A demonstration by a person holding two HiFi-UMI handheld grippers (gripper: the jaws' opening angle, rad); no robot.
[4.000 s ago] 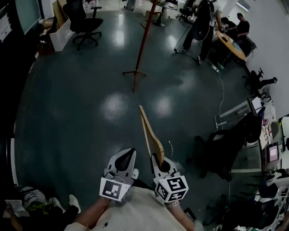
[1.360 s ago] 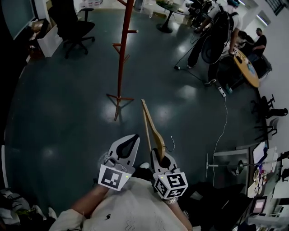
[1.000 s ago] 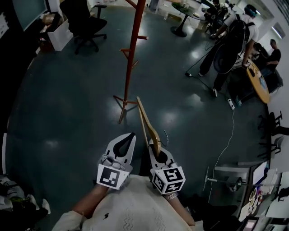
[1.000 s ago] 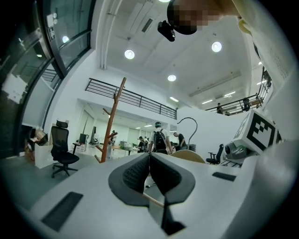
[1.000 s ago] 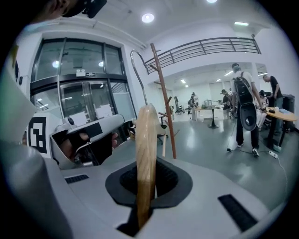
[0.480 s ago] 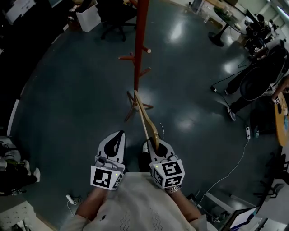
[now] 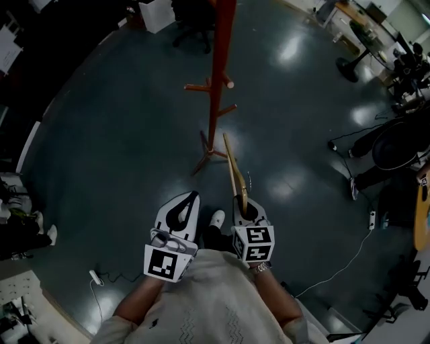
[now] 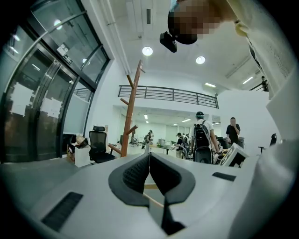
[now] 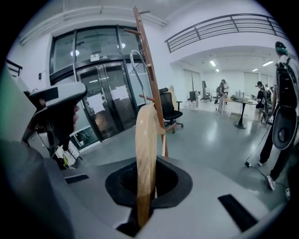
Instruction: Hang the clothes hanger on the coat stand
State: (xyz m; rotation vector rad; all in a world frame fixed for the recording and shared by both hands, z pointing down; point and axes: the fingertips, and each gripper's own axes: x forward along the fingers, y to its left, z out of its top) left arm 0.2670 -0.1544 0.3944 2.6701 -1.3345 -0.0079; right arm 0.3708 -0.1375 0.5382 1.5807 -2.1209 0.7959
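Observation:
A red-brown coat stand (image 7: pixel 216 80) with short pegs rises from the dark floor straight ahead; it also shows in the left gripper view (image 8: pixel 130 119) and behind the hanger in the right gripper view (image 9: pixel 150 70). My right gripper (image 7: pixel 246 209) is shut on one end of a pale wooden clothes hanger (image 7: pixel 234 173), which points up toward the stand's foot. In the right gripper view the hanger (image 9: pixel 145 163) stands between the jaws, with its metal hook (image 9: pixel 135 70) above. My left gripper (image 7: pixel 183 209) is beside it, shut and holding nothing.
Black office chairs (image 8: pixel 97 144) and a white box (image 7: pixel 156 13) stand at the far left. Glass doors (image 9: pixel 100 112) lie beyond the stand. People (image 8: pixel 202 140) stand among desks at the right, and a cable (image 7: pixel 336 259) runs over the floor there.
The coat stand has come closer and now fills the top centre of the head view. Both grippers keep their pose, the hanger still in the right one.

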